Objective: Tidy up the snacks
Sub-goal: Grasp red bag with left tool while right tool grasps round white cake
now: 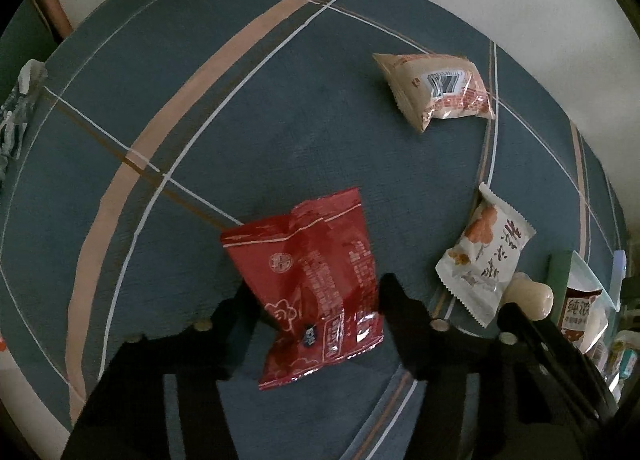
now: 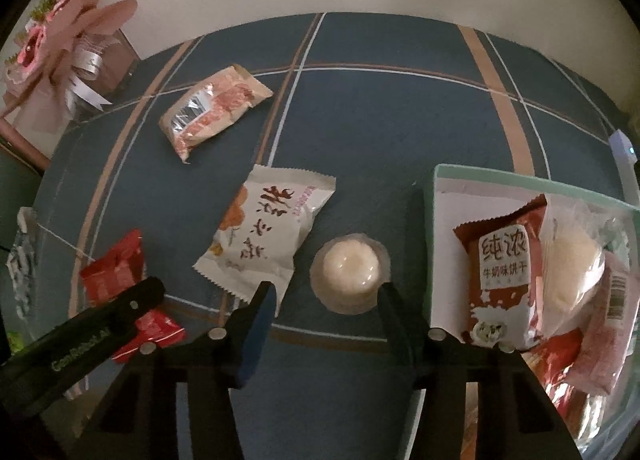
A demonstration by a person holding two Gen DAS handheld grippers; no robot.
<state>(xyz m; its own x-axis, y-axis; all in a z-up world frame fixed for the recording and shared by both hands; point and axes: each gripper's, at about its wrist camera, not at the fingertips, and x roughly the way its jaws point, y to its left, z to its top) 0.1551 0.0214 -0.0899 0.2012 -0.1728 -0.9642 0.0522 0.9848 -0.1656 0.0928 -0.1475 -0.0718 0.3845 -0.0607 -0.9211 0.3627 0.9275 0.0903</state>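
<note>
The left tongs [image 1: 316, 300] straddle a red snack packet [image 1: 316, 280] lying on the blue plaid tabletop [image 1: 280, 120], their black fingers [image 1: 394, 300] hard against both sides of its crumpled lower half, pinching it. The right tongs [image 2: 326, 300] bracket a small cream-coloured jelly cup [image 2: 350, 274]: the right finger touches the cup's rim, while the blue-padded left finger [image 2: 260, 320] stands apart from it, so the tongs are still spread around it rather than gripping. A white packet with orange print [image 2: 264, 236] lies just beside the cup on its left, its lower corner close to that blue pad (the nearest thing in the way). A beige packet with a barcode [image 1: 436, 86] sits well apart, farther up the tabletop. To the right of the cup stands a pale green box [image 2: 438, 196], already holding a brown-and-white biscuit packet [image 2: 502, 272], a clear-wrapped pale bun [image 2: 572, 272] and a pink packet [image 2: 612, 320]. At the far left corner a pink bouquet [image 2: 60, 44] with silver ribbon stands off the tabletop's edge.
</note>
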